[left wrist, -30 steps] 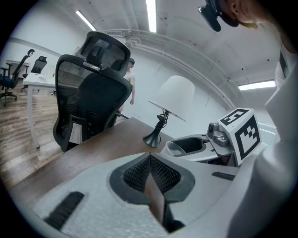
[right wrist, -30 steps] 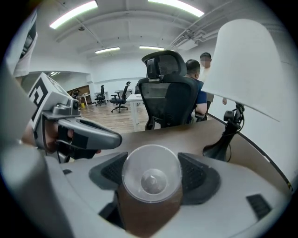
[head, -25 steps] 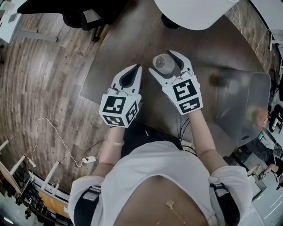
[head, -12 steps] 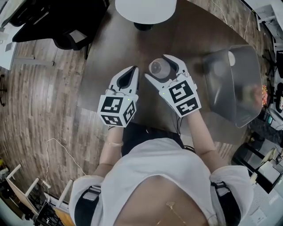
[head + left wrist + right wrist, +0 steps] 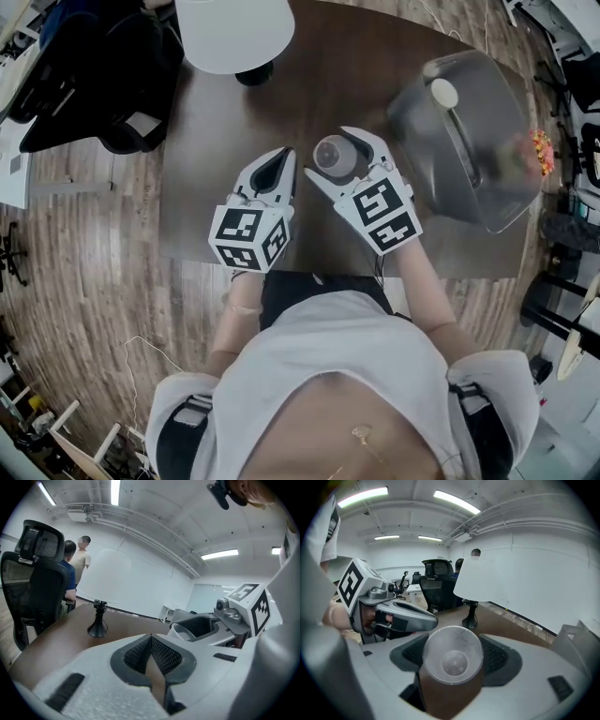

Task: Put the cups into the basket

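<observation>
Dark brown table (image 5: pixel 234 150), translucent grey basket (image 5: pixel 417 131) at its far right corner, left gripper (image 5: pixel 284 155) empty with jaws pressed together, right gripper (image 5: pixel 333 155) pinching a clear plastic cup (image 5: pixel 452 655) over the table's middle, outside the basket.

Your head camera sits high over your chest and looks steeply down, taking in the whole brown table (image 5: pixel 309 84), the clear basket (image 5: pixel 422 112) at right, and your left gripper (image 5: pixel 287 155) and right gripper (image 5: pixel 337 155) close below. The left gripper view rides low, right behind its jaws, facing along the tabletop toward the black stand (image 5: pixel 97 625) and the office chair (image 5: pixel 37 573). The right gripper view looks along its own jaws, with the cup (image 5: pixel 452 656) filling the foreground. Both gripper views share that stand, and each catches the other gripper at its edge.
</observation>
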Tool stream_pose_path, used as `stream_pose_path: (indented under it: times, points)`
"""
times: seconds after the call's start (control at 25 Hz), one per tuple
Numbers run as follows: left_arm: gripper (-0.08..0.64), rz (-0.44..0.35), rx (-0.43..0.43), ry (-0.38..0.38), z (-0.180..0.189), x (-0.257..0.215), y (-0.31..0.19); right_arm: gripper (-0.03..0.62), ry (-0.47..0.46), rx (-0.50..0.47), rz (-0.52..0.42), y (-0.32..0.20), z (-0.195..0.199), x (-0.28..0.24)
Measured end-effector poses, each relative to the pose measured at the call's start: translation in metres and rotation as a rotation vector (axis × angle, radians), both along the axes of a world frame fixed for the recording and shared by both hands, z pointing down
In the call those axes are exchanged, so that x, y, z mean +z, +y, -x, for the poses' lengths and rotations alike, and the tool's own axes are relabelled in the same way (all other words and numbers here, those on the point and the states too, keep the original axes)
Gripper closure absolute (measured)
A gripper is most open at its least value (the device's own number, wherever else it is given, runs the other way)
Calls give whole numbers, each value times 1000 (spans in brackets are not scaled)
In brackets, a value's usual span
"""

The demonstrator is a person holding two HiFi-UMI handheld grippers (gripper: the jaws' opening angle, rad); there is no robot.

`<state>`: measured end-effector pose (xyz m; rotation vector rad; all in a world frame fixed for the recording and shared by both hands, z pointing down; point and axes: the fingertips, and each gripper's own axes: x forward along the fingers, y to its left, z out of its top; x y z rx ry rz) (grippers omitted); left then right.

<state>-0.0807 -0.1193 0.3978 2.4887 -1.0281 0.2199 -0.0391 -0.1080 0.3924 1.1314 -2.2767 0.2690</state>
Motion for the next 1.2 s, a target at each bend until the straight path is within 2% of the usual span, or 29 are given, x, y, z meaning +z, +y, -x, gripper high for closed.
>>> stream_pose_path:
  times: [0.64, 0.96, 1.2]
  points:
    - [549, -25, 289, -18, -104, -11, 35, 249, 22, 218, 26, 55, -96, -2]
    - [549, -4, 390, -28, -141, -6, 59, 249, 26, 293, 58, 89, -134, 1]
    - [548, -5, 437, -30, -163, -9, 70, 250, 2, 309, 75, 99, -146, 3]
